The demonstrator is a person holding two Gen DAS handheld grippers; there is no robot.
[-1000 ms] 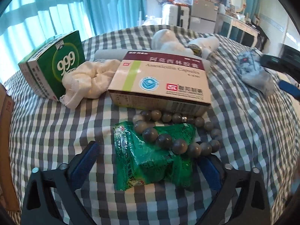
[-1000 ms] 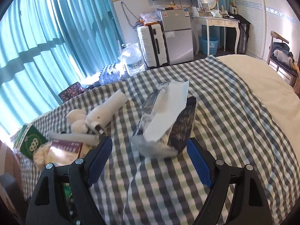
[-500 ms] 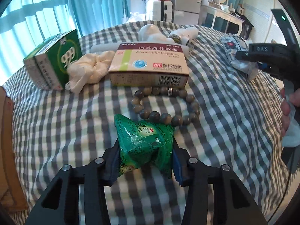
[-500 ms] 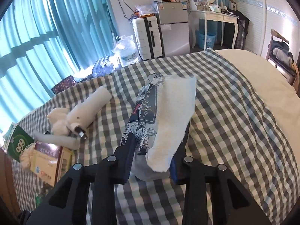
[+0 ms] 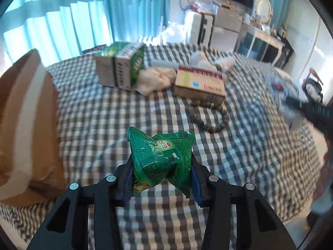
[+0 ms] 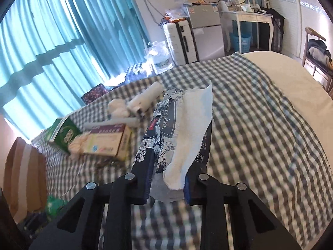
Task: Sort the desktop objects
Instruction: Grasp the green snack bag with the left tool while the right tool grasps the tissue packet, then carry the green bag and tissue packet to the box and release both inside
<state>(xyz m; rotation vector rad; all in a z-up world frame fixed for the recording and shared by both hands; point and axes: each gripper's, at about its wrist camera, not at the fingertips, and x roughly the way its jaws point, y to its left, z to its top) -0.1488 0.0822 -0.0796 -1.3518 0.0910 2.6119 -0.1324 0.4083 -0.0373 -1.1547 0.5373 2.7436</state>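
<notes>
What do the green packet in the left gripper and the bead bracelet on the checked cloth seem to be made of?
Green packet: looks like thin glossy plastic or foil film; it crumples into sharp creases and shows highlights.
Bead bracelet: round dull brown-grey beads, possibly wood or stone, with one small metallic-looking bead; blur leaves it open.

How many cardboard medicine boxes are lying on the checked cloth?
2. The green box lies at the far left, beside a cream cloth bundle. The maroon-topped box lies to the right of that bundle, just beyond the bead bracelet. Others may be hidden.
</notes>
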